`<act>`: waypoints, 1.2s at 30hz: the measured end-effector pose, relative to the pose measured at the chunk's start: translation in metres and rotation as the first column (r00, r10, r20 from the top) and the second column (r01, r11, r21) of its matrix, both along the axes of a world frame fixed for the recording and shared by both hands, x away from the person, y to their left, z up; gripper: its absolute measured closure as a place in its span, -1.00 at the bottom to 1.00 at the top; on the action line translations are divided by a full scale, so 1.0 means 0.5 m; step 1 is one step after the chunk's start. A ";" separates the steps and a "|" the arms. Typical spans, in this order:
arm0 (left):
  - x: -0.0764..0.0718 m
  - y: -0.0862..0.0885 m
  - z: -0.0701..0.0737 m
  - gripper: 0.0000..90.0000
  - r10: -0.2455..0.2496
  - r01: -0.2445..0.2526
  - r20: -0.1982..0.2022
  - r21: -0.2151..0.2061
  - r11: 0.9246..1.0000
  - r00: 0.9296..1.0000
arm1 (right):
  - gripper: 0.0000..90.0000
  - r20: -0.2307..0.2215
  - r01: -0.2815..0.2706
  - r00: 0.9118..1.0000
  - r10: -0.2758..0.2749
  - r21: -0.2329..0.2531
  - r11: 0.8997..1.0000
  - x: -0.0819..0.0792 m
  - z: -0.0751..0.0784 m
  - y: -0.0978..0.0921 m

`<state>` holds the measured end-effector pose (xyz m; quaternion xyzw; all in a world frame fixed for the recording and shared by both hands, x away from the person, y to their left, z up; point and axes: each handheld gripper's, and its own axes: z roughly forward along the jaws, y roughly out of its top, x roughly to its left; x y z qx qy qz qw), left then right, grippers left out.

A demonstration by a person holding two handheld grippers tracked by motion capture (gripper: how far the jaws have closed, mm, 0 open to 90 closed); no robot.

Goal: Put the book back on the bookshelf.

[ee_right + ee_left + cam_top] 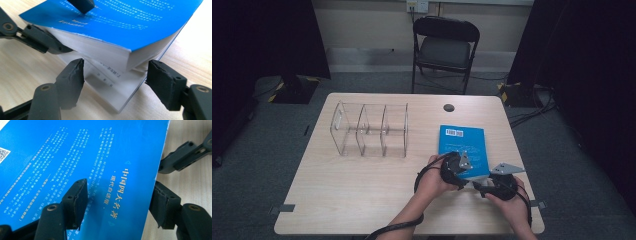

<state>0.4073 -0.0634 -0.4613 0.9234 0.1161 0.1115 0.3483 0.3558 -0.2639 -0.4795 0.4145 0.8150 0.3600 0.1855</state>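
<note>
Blue book [100, 157], cover reading "中国四大名著", between open left gripper [120, 205] jaws; open right gripper [115, 82] jaws flank its lifted pages.

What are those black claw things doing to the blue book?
A person holds a gripper in each hand at the near edge of a blue book lying on the wooden table. The left gripper is over the cover, jaws open, one pad on the cover. The right gripper points at the book's corner, where the cover and most of the pages are lifted; its jaws are open too. A clear plastic rack stands apart to the left.
</note>
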 end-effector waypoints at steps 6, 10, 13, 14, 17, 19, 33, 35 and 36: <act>-0.001 0.000 0.000 -0.21 -0.005 0.005 0.003 0.006 1.000 1.000 | -0.29 0.029 0.020 0.999 -0.020 0.015 1.000 0.003 0.002 0.003; -0.002 0.003 -0.002 -0.25 -0.004 0.004 0.000 -0.007 1.000 1.000 | -0.29 0.037 0.024 0.999 -0.024 0.014 1.000 0.002 0.005 0.004; -0.003 0.003 -0.003 -0.31 -0.004 0.003 -0.009 -0.016 1.000 1.000 | -0.29 0.039 0.023 0.999 -0.023 0.016 1.000 0.002 0.004 0.004; -0.004 0.000 -0.004 -0.35 -0.006 0.006 -0.009 -0.012 1.000 1.000 | -0.29 0.042 0.023 0.999 -0.024 0.018 1.000 0.002 0.005 0.004; -0.009 -0.008 -0.005 -0.45 -0.009 0.008 0.011 0.013 1.000 1.000 | -0.29 0.048 0.030 0.998 -0.031 0.020 0.999 0.002 0.009 0.006; -0.009 -0.013 -0.005 -0.48 -0.002 0.001 0.020 0.026 1.000 1.000 | -0.29 0.050 0.031 0.998 -0.032 0.023 0.999 0.003 0.011 0.007; -0.004 -0.031 -0.012 -0.53 0.039 -0.041 0.053 0.027 0.999 0.998 | -0.29 0.054 0.039 0.998 -0.041 0.040 0.998 0.003 0.014 0.008; -0.004 -0.029 -0.013 -0.52 0.038 -0.040 0.054 0.020 0.999 0.998 | -0.29 0.055 0.043 0.997 -0.045 0.040 0.998 0.002 0.014 0.009; -0.003 -0.029 -0.012 -0.52 0.037 -0.038 0.062 0.025 0.999 0.997 | -0.29 0.054 0.041 0.998 -0.043 0.040 0.998 0.002 0.015 0.009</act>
